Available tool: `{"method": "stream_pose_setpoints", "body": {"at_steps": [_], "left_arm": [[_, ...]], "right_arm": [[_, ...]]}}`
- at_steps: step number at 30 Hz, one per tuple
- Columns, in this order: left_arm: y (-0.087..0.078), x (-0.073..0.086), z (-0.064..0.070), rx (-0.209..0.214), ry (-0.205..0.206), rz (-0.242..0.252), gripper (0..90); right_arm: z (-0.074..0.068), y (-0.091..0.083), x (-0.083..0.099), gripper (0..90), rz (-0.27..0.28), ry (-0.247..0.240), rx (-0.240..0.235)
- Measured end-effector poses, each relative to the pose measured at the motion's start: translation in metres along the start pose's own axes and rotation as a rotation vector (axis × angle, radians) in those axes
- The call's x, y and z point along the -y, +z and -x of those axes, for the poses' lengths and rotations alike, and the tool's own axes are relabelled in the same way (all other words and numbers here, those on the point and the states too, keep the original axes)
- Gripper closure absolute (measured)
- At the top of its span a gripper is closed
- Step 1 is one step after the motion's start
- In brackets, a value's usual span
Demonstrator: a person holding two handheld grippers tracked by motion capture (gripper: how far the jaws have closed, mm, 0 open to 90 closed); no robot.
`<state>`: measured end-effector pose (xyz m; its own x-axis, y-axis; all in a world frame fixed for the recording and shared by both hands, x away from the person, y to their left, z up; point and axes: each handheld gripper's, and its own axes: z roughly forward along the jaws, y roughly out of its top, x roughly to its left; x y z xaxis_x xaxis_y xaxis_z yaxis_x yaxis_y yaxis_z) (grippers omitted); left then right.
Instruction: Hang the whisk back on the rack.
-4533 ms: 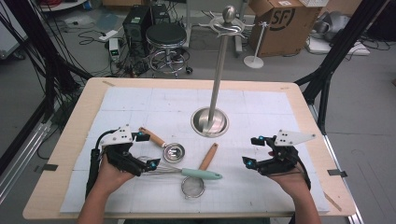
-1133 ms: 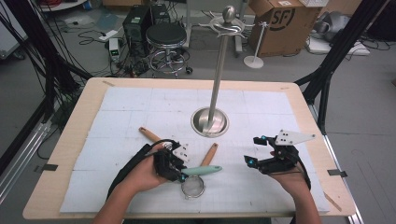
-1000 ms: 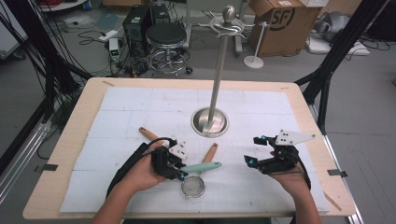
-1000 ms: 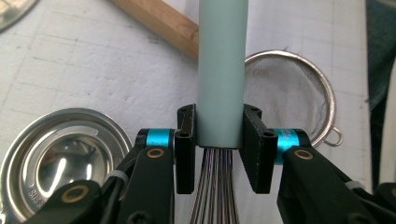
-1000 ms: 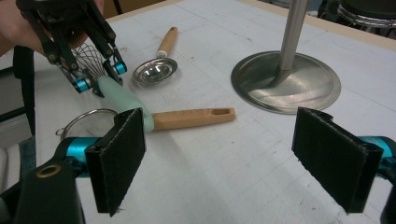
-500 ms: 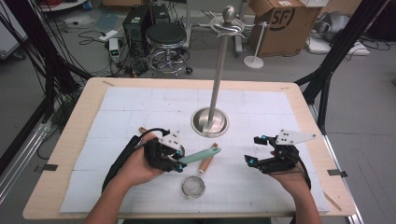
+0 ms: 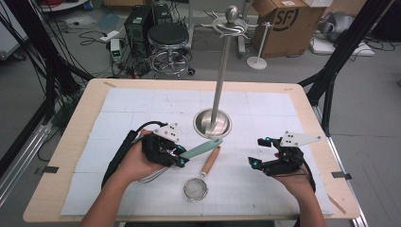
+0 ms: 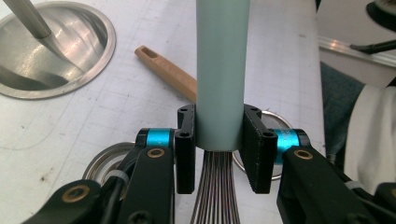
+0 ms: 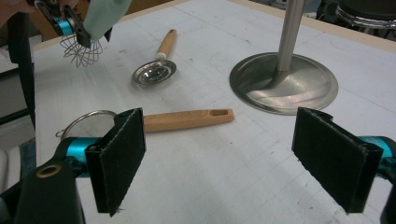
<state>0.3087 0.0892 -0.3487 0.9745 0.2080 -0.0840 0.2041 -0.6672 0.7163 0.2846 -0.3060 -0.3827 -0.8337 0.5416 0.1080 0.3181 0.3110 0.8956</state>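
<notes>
Tongs on the left [image 7: 178, 156] are clamping the whisk [image 7: 201, 148] where its pale green handle meets the wires, holding it clear of the surface [image 7: 265, 198]. Its long axis is pointing up toward the hanging stand [image 7: 213, 124] just beyond. Right tongs [image 7: 257, 153] are hovering apart, farther from the stand.
</notes>
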Motion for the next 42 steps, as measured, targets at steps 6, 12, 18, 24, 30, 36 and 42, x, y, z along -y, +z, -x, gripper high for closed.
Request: {"method": "stream_pose_setpoints", "body": {"at_steps": [6, 12, 18, 24, 30, 36, 42], "left_arm": [[-0.011, -0.011, -0.003, -0.007, 0.006, 0.035, 69.3], [-0.017, -0.011, -0.011, 0.017, -0.018, 0.107, 69.3], [-0.021, -0.011, -0.017, 0.086, -0.035, 0.181, 69.3], [-0.027, -0.011, -0.024, 0.122, -0.057, 0.240, 69.3], [-0.040, -0.026, -0.029, 0.101, -0.025, 0.228, 69.3], [-0.058, -0.042, -0.040, 0.072, -0.014, 0.254, 69.3], [-0.077, -0.055, -0.051, 0.059, 0.007, 0.291, 69.3]], "right_arm": [[0.000, 0.000, 0.000, 16.6, -0.003, 0.003, -0.002], [0.000, 0.000, 0.000, 16.6, -0.001, 0.001, -0.001], [-0.001, 0.000, 0.000, 16.6, -0.004, 0.004, -0.005], [0.000, 0.001, 0.000, 16.6, -0.006, 0.002, -0.003], [0.000, 0.003, 0.000, 16.6, -0.011, -0.002, -0.004], [-0.001, 0.003, 0.000, 16.6, -0.012, 0.002, -0.006], [-0.001, 0.003, 0.000, 16.6, -0.011, 0.004, -0.005]]}}
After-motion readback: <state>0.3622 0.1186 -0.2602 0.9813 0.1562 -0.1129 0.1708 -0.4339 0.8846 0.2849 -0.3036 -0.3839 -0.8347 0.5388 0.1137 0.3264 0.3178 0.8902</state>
